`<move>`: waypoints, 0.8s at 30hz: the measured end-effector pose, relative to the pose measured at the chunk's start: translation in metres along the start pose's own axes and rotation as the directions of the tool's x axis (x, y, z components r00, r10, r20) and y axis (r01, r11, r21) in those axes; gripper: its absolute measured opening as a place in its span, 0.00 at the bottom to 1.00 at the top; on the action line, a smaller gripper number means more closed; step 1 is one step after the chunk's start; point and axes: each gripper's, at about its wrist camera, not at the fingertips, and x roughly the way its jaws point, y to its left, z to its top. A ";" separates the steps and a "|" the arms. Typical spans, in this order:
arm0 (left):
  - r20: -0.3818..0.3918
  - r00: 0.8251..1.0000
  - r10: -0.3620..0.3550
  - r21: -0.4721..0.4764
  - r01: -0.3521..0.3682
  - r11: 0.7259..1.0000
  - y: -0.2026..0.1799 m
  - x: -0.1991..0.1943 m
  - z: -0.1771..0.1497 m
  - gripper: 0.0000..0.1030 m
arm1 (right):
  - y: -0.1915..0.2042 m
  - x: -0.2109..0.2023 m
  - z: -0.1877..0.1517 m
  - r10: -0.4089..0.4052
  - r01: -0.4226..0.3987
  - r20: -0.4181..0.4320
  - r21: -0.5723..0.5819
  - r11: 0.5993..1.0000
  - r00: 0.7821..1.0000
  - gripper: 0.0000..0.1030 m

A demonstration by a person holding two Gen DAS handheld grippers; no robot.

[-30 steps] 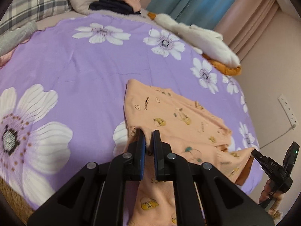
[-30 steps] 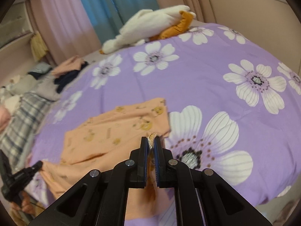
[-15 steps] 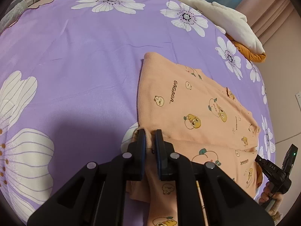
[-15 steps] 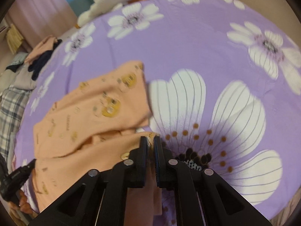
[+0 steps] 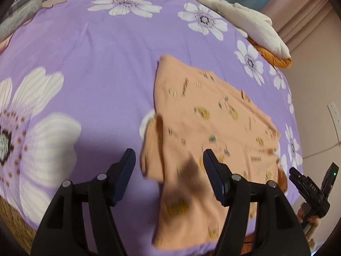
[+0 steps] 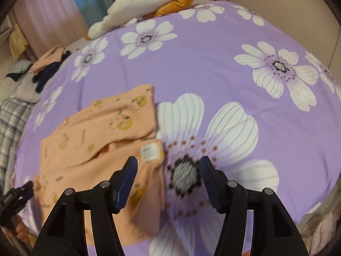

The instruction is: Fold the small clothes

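Letting go at both ends, I have my left gripper [image 5: 168,157] and my right gripper [image 6: 168,164] spread wide; their jaws have just been opening, and the cloth lies below them, pinched by neither.

Nearest me, the orange garment [image 5: 204,128] lies on the purple flowered bedspread [image 5: 96,64], its near portion doubled over the rest and the lowest hem close to the bed's edge. A white care label [image 6: 150,152] shows just ahead of my right jaws. I judge the cloth light, soft and limp: it will sag and crease wherever I lift it and slide little on the cover. Corners or the folded edge look like the best places to pinch, both ends lifted together so the fold stays square. Motion blur smears the near part, so I can't say how neatly the layers sit.

Farther off, a white and orange plush toy [image 6: 149,4] rests near the far edge, well apart from the garment. Beyond it, a small pile of clothes [image 6: 49,64] lies loose by the plaid bedding [image 6: 10,123]. No basket or box is in view.
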 end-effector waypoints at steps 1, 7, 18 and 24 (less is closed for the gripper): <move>-0.016 1.000 -0.007 0.005 0.007 1.000 -0.001 -0.001 -0.005 0.64 | 0.002 -0.001 -0.005 0.020 -0.020 -0.012 -0.006 1.000 1.000 0.58; -0.098 0.995 -0.013 0.049 0.018 0.999 -0.005 0.006 -0.029 0.64 | 0.020 0.017 -0.022 0.039 -0.043 -0.080 -0.050 0.998 0.996 0.58; -0.082 0.995 -0.058 0.078 0.065 0.995 -0.009 0.013 -0.047 0.45 | 0.015 0.028 -0.032 0.043 -0.046 -0.065 -0.036 0.998 0.997 0.31; -0.100 0.988 -0.121 0.087 0.130 0.988 -0.013 0.018 -0.053 0.08 | 0.011 0.019 -0.032 0.080 -0.080 -0.034 0.001 0.997 0.996 0.11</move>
